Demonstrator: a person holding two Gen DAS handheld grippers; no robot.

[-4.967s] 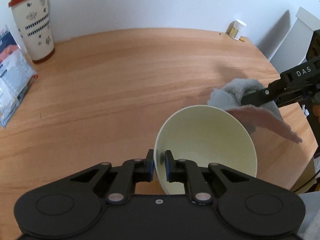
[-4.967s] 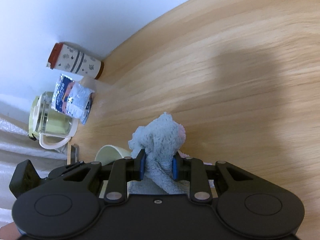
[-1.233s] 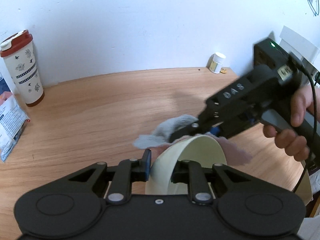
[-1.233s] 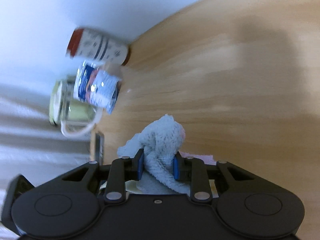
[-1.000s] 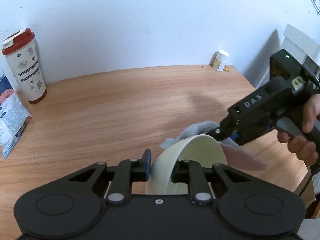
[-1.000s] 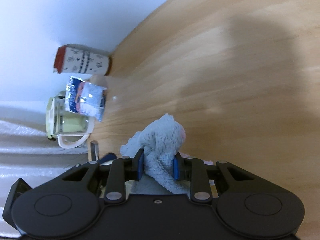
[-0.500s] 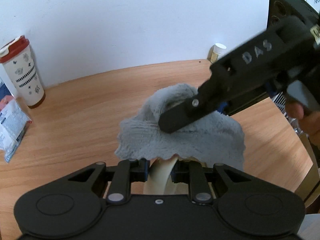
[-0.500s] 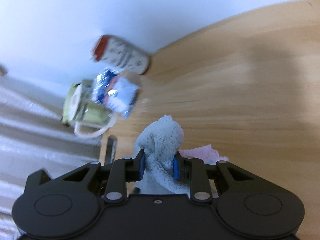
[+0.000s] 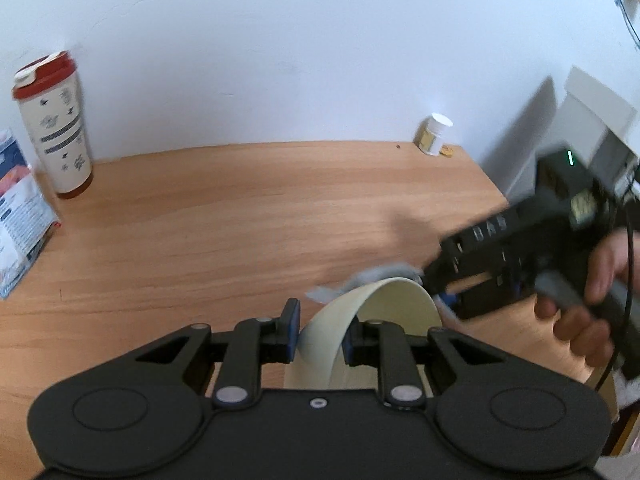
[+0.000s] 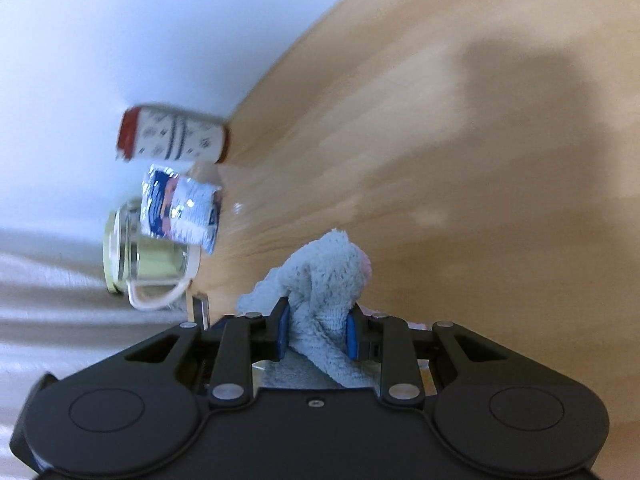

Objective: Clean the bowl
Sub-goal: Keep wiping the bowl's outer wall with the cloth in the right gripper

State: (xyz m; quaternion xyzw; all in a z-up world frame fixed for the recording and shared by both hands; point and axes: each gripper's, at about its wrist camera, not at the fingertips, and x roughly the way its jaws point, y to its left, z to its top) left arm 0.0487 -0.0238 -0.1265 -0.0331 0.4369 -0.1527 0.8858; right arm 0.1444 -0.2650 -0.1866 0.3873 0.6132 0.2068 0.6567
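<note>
Left gripper (image 9: 320,330) fingers clamped on bowl (image 9: 362,322) rim, right gripper (image 10: 316,334) fingers on cloth (image 10: 324,280); lettering blurred.

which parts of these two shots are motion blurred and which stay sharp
Left wrist view: the right gripper and the hand holding it are smeared, the bowl crisp. Right wrist view: the tumbler and packet streak, the cloth between the pads stays sharp.

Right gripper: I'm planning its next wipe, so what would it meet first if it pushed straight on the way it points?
Beyond the grey cloth it is clamped on, the right gripper looks to meet bare wooden table first. The tumbler and packet sit well off to the side. Depth is hard to judge.
</note>
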